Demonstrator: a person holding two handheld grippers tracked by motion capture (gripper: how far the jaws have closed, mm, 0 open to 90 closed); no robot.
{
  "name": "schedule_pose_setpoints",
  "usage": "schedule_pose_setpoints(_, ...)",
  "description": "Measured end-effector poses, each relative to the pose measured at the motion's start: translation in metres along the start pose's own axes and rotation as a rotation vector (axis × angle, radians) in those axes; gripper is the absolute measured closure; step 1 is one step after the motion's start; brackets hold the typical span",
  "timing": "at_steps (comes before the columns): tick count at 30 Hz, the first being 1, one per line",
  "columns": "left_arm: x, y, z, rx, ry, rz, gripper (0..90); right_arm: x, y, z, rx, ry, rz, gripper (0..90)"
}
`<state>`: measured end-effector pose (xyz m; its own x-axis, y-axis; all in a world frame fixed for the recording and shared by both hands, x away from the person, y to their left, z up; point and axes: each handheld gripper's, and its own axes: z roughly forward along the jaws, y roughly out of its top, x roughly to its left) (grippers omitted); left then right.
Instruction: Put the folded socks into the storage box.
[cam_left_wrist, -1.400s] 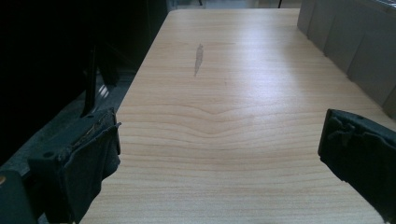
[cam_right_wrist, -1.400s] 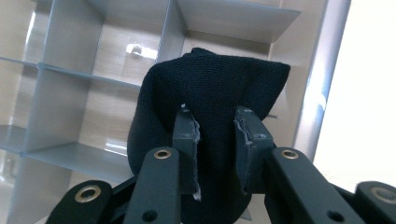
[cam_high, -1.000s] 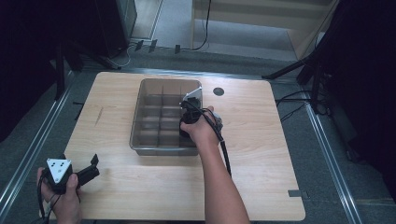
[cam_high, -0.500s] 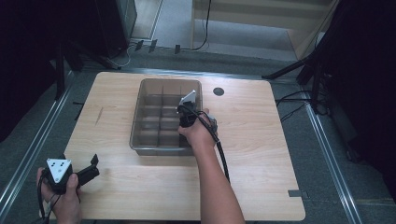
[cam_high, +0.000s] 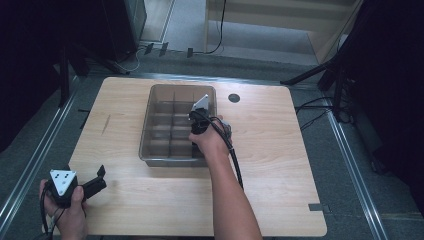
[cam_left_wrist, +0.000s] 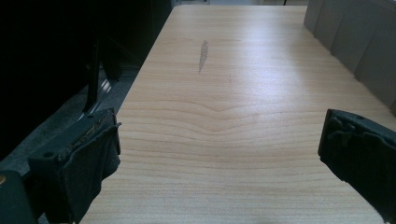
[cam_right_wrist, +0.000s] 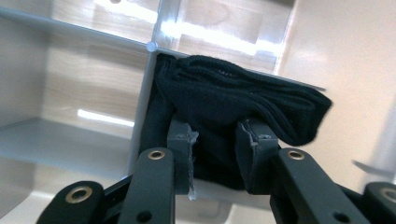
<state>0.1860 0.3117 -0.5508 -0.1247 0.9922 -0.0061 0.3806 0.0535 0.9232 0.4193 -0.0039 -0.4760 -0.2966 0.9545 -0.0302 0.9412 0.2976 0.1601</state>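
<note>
High view: right gripper (cam_high: 196, 119) reaching down into grey divided organizer bin (cam_high: 176, 125) at mid-table, along its right-hand column of compartments; left gripper (cam_high: 100, 180) parked low near the front-left corner of the wooden table (cam_high: 280, 165), well apart from the bin. Contents of the bin hard to make out from here.

Left gripper view: jaws spread wide over bare table, holding nothing, with the bin's grey wall (cam_left_wrist: 355, 42) off to the upper right.

Right gripper view: jaws clamped on a folded black sock (cam_right_wrist: 233, 107), pinching its lower fold, with the upper folds bulging above the fingertips (cam_right_wrist: 183, 140). Sock pressed against a white divider (cam_right_wrist: 144, 98) and draped into a compartment beside the bin's outer wall; neighbouring compartments bare.

Step in hand, by the look of it: seating the sock in its compartment. Next move likely calling for a push down until the bundle sits below the divider tops, then a release and a straight lift out, so the fabric does not snag on the pads and ride back up.
</note>
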Motion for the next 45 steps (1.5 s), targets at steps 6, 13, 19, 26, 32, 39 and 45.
schedule_pose_setpoints(6, 0.000, 0.000, 0.000, 0.000, 0.001, 0.001, 0.0, -0.009, 0.001, -0.028, -0.054, 0.058, 0.010, 63.9)
schedule_pose_setpoints(13, 0.000, 0.000, 0.000, 0.000, 0.002, 0.000, 0.0, -0.023, 0.000, -0.057, -0.140, 0.114, 0.021, 56.8)
schedule_pose_setpoints(19, 0.000, 0.000, 0.000, 0.001, 0.004, 0.000, 0.0, -0.055, -0.005, -0.074, -0.230, 0.156, 0.046, 41.7)
schedule_pose_setpoints(26, -0.001, 0.000, 0.000, 0.000, 0.005, 0.001, 0.0, -0.084, -0.016, -0.083, -0.390, 0.162, 0.000, 29.8)
schedule_pose_setpoints(32, 0.000, 0.000, 0.000, -0.001, 0.000, 0.001, 0.0, -0.107, -0.030, -0.088, -0.519, 0.078, 0.061, 10.8)
schedule_pose_setpoints(39, 0.000, 0.000, 0.000, -0.002, -0.002, 0.001, 0.0, -0.131, -0.050, -0.079, -0.567, 0.061, 0.100, 0.0)
schedule_pose_setpoints(45, 0.000, 0.000, 0.000, -0.004, -0.004, 0.001, 0.0, -0.147, -0.072, -0.071, -0.621, 0.042, 0.086, 0.0)
